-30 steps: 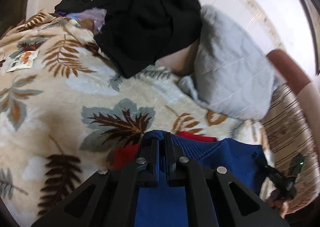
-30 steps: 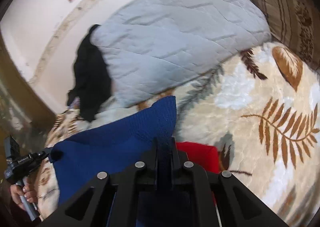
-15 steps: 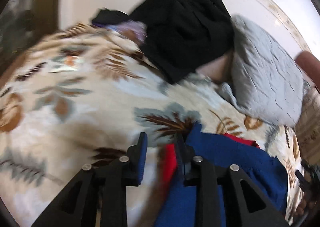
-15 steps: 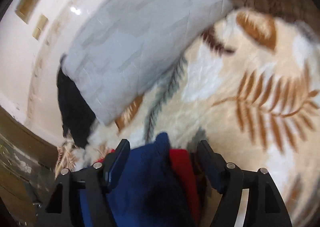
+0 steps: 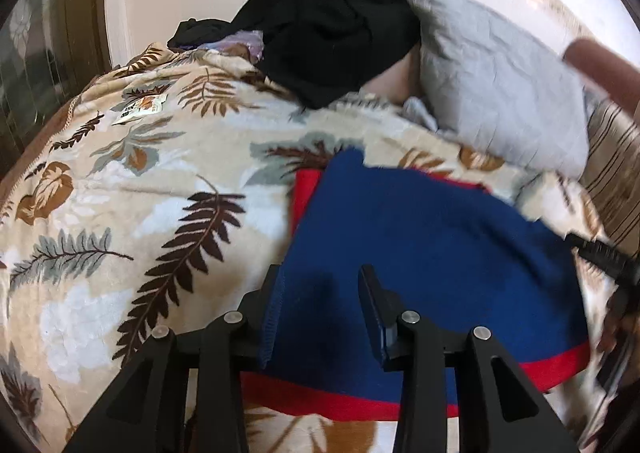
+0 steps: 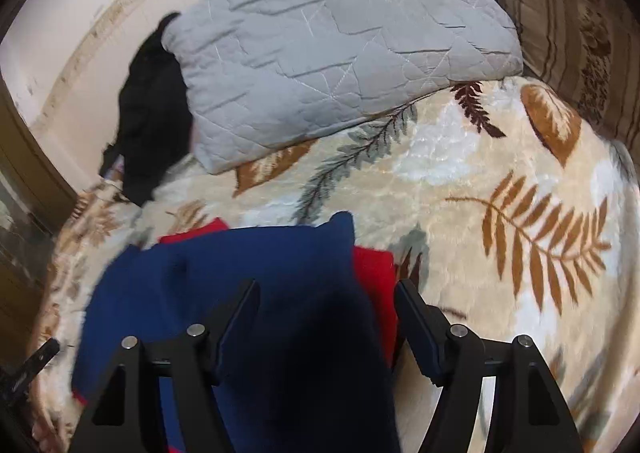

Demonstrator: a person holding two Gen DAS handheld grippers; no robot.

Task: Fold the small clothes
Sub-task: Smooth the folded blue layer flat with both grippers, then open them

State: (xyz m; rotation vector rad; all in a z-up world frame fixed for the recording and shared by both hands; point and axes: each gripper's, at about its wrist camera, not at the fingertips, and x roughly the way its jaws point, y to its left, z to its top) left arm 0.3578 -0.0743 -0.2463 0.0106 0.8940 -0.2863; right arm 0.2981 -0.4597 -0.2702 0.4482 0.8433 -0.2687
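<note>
Both grippers have let go: the left gripper [image 5: 320, 301] and right gripper [image 6: 326, 317], clenched on the blue-and-red garment [image 5: 420, 237] a second ago, now stand with jaws spread wide above it. The garment lies folded on the leaf-print blanket [image 5: 120, 181], below the grey pillow [image 6: 332, 41] (black clothes [image 5: 332, 25] beside it). This fold looks finished.

Left gripper [image 5: 320, 307]: matte black plastic, angular struts, round silver screws behind its fingers; right gripper [image 6: 326, 323]: same black build, silver screws, dark-blue pads [image 6: 416, 327].
</note>
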